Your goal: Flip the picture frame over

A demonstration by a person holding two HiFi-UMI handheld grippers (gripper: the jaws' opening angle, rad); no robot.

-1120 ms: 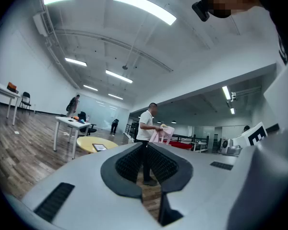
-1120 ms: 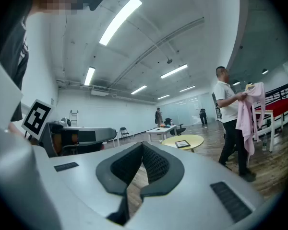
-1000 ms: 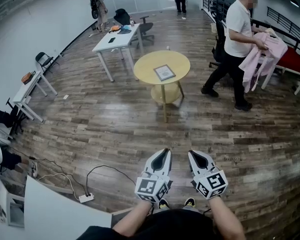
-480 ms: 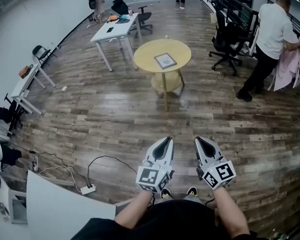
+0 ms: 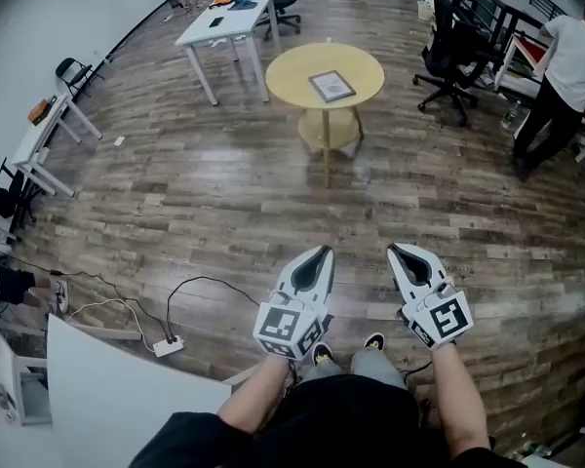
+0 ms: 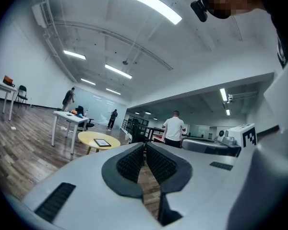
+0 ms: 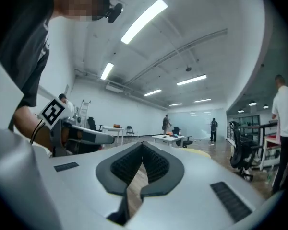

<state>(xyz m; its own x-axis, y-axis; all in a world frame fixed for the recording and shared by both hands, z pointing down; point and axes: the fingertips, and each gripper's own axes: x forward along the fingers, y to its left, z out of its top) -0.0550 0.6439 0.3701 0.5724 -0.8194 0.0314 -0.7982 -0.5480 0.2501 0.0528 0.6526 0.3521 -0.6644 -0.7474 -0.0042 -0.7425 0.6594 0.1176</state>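
- So, biggest thing first: the wooden floor stretched out ahead of both tongs, with a long bare run between them and the goal.
- The round yellow table stood well ahead of them, roughly in line with the left one.
- The left gripper pointed level and was clenched. Its pads met and nothing was pinched between them.
- The right gripper sat just beside it. It was also squeezed closed and also empty.
- The picture frame lay flat on that tabletop, far out of reach of either gripper. I couldn't tell which face was up.
- Progress-wise, my read was basically zero, since the frame looked untouched. What was left was walking over, opening a gripper, catching an edge, turning the frame over and setting it back down.
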